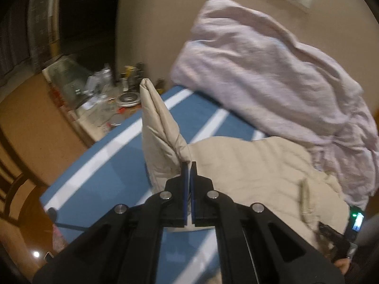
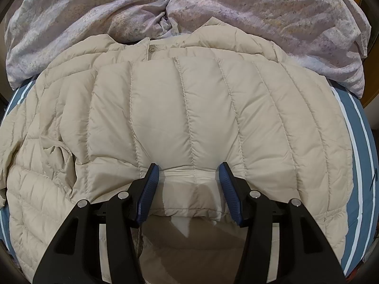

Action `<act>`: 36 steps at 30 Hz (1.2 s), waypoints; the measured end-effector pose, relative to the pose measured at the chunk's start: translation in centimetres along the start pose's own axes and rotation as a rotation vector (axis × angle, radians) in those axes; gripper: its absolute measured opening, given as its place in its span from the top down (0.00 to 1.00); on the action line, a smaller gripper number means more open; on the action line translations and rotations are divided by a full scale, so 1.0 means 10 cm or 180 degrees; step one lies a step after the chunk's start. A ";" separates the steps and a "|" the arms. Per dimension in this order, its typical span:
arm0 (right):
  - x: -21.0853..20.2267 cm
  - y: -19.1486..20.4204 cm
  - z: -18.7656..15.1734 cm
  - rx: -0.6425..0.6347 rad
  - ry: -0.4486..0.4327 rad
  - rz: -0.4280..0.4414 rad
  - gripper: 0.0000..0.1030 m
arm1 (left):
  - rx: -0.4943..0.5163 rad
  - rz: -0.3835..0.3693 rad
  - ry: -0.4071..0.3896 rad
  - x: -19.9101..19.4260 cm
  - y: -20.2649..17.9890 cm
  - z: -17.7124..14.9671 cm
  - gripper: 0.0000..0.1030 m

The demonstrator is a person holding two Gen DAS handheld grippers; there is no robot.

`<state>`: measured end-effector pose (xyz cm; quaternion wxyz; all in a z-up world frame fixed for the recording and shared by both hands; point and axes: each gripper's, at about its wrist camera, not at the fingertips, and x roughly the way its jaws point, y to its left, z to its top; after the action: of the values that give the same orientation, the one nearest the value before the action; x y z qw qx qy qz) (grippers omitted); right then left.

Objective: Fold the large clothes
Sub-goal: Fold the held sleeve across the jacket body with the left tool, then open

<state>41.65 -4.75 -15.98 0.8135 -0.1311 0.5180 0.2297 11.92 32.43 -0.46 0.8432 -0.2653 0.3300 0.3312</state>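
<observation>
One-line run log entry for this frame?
left gripper: shut on jacket sleeve, lifted | right gripper: open over jacket | bed

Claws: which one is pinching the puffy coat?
The left claw: it's shut on a lifted piece of the beige coat. The right claw is open.
</observation>
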 end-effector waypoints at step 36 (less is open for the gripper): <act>-0.40 -0.66 -0.13 0.0417 -0.0130 0.0393 0.46 | 0.1210 -0.1615 0.0882 0.26 -2.78 -0.97 0.90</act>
<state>42.57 -11.95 -13.09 0.8150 -0.0406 0.5223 0.2476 30.09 9.13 -2.25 0.8803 -0.2194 0.4207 0.0044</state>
